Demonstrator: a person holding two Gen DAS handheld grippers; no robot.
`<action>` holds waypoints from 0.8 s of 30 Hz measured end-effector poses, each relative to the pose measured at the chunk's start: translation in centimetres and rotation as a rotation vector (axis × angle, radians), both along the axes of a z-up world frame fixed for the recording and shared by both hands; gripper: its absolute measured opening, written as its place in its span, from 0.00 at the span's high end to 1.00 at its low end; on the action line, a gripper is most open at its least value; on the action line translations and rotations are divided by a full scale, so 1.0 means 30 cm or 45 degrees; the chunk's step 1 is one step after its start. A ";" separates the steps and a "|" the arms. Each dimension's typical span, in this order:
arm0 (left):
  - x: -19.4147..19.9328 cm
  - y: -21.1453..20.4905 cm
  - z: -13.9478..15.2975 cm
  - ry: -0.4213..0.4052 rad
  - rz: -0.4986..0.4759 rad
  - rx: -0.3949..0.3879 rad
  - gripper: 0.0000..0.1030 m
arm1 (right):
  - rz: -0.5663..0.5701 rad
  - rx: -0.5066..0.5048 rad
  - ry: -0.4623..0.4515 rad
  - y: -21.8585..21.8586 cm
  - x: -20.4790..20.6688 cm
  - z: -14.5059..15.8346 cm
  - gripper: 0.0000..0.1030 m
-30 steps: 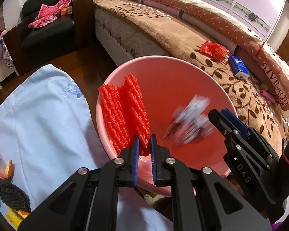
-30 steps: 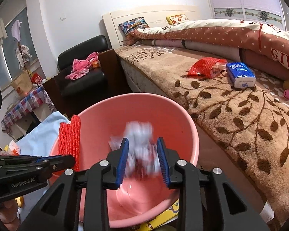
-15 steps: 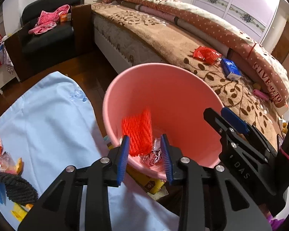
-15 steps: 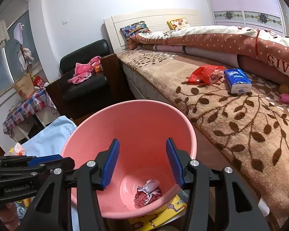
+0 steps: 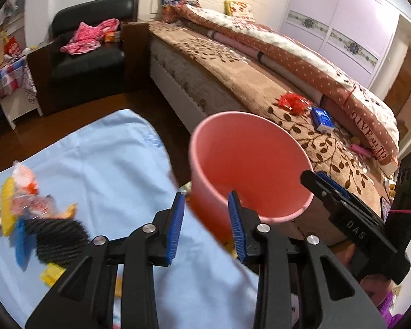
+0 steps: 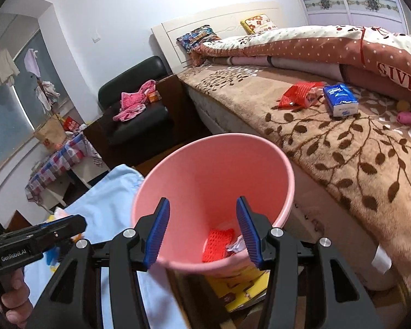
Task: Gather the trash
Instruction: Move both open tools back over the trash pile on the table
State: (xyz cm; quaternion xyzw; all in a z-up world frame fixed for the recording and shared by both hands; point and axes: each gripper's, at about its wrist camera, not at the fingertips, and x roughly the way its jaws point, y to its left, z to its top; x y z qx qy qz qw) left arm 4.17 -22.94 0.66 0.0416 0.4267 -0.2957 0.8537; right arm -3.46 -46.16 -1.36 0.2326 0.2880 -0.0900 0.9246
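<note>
Pink bin stands on the floor between the bed and the blue cloth. Inside, at the bottom: red mesh piece and a crumpled foil wrapper, both lying loose. Remaining litter sits in a heap on the blue cloth: bright wrappers beside a dark knitted item, blurred in the left wrist view, so single pieces cannot be told apart.

Left hand-held gripper: jaws apart, nothing between them. It hangs over the near edge of the cloth, beside the bin rim. Right hand-held gripper: jaws apart and empty, above the near rim of the bin, looking into it.

Risks, as judged:
- Bin is light and tall; a knock on the rim from either gripper swinging away could tip it and spill the contents.
- The two grippers are close together; crossing paths on the way to the heap could make them collide.
- Thin wrappers on soft cloth: a pinch may catch the cloth along with the wrapper and drag the heap.

Room: cloth surface between heap and bin is bare and open. The bed edge stands just beside the bin on the far side, tight there. A red packet and a blue tissue pack lie on the bed, well apart from the bin.
</note>
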 end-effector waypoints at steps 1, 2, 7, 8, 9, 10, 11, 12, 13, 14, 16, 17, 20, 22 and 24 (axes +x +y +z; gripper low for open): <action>-0.005 0.034 0.010 -0.006 0.021 -0.005 0.68 | 0.003 0.013 -0.002 0.006 -0.006 0.004 0.51; -0.009 0.060 0.015 -0.011 0.037 -0.009 0.68 | 0.011 0.035 -0.008 0.014 -0.012 0.008 0.51; -0.023 0.215 0.040 -0.029 0.143 -0.027 0.68 | 0.063 0.090 -0.008 0.068 -0.020 0.019 0.51; -0.024 0.243 0.043 -0.032 0.163 -0.027 0.68 | 0.075 0.092 -0.007 0.081 -0.021 0.021 0.51; -0.027 0.271 0.046 -0.035 0.184 -0.028 0.68 | 0.092 0.092 -0.007 0.099 -0.021 0.023 0.51; -0.030 0.310 0.051 -0.038 0.209 -0.032 0.68 | 0.108 0.088 -0.007 0.116 -0.020 0.025 0.51; -0.033 0.338 0.053 -0.041 0.228 -0.035 0.68 | 0.128 0.080 -0.005 0.139 -0.019 0.027 0.51; -0.035 0.369 0.057 -0.044 0.248 -0.039 0.68 | 0.148 0.074 -0.006 0.161 -0.018 0.029 0.51; -0.040 0.404 0.060 -0.049 0.273 -0.040 0.68 | 0.168 0.070 -0.007 0.181 -0.017 0.029 0.51; -0.044 0.433 0.062 -0.054 0.293 -0.040 0.68 | 0.188 0.066 -0.004 0.206 -0.015 0.029 0.51; -0.055 0.498 0.064 -0.066 0.339 -0.037 0.68 | 0.225 0.067 0.001 0.246 -0.010 0.028 0.51; -0.058 0.525 0.065 -0.069 0.358 -0.035 0.68 | 0.253 0.072 0.005 0.272 -0.006 0.026 0.51; -0.070 0.613 0.058 -0.076 0.423 -0.029 0.68 | 0.308 0.075 0.011 0.326 0.002 0.021 0.51; -0.077 0.675 0.052 -0.078 0.469 -0.025 0.68 | 0.340 0.069 0.014 0.359 0.007 0.016 0.51; -0.080 0.720 0.043 -0.073 0.506 -0.023 0.68 | 0.375 0.060 0.023 0.397 0.011 0.011 0.51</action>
